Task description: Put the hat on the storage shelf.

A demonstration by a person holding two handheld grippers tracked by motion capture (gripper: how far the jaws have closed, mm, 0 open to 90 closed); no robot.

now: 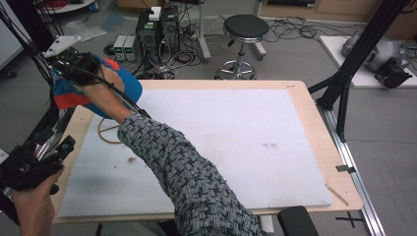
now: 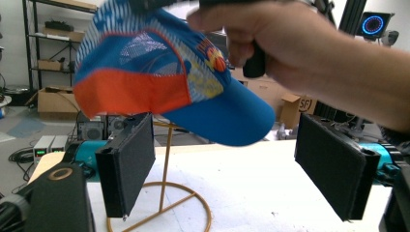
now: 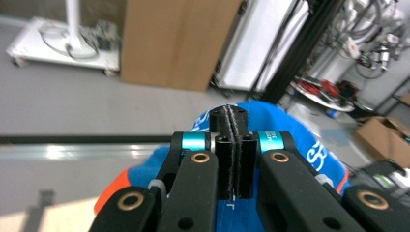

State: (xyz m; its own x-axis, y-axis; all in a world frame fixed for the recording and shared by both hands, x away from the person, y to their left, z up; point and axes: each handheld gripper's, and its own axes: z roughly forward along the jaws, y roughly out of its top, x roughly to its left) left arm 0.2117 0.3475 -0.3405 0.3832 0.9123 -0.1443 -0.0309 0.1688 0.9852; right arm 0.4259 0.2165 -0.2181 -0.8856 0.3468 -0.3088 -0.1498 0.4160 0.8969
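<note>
- Two jaws of the right gripper [image 3: 231, 145] were pressed together on the blue cap [image 2: 164, 72], holding it above the gold wire stand [image 2: 162, 198] at the table's [image 1: 295, 147] far left, probably for hanging.
- Left gripper [image 2: 232, 169] waited near left, jaws apart, empty.

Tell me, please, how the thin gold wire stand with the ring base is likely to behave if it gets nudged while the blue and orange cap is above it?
The gold wire stand is probably light: one thin upright rod on an open ring. A sideways push near its top would likely tip or slide it. The blue and orange cap, pinched in the right gripper, looks soft; its orange back panel hangs loosely, so it should flex before pushing hard.
</note>
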